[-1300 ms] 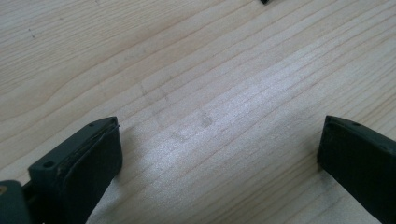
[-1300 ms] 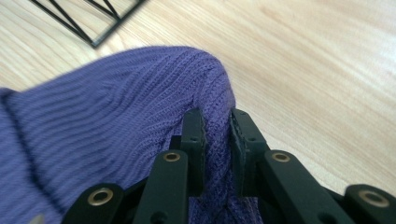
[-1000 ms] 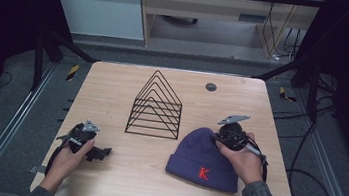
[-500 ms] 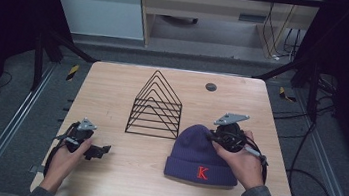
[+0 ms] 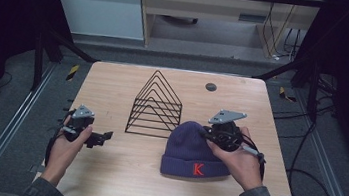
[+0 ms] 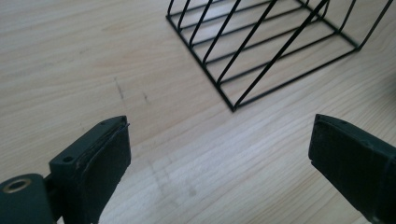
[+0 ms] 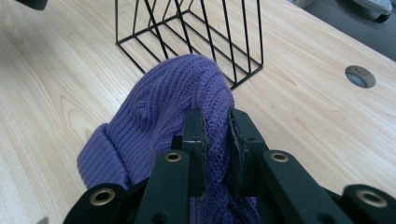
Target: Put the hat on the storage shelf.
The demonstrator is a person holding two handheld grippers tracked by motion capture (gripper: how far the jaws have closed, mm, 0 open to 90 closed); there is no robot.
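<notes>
One purple knit hat (image 5: 191, 148) lies near the front right corner of the table (image 5: 102, 180). One black wire rack (image 5: 156, 106) stands toward the middle, closer to the back edge. One round grey plug (image 5: 210, 87) sits in the tabletop by the back edge. Two grippers are in play: the left gripper (image 5: 102, 137) and the right gripper (image 5: 205, 134), each in one of the person's two hands.
</notes>
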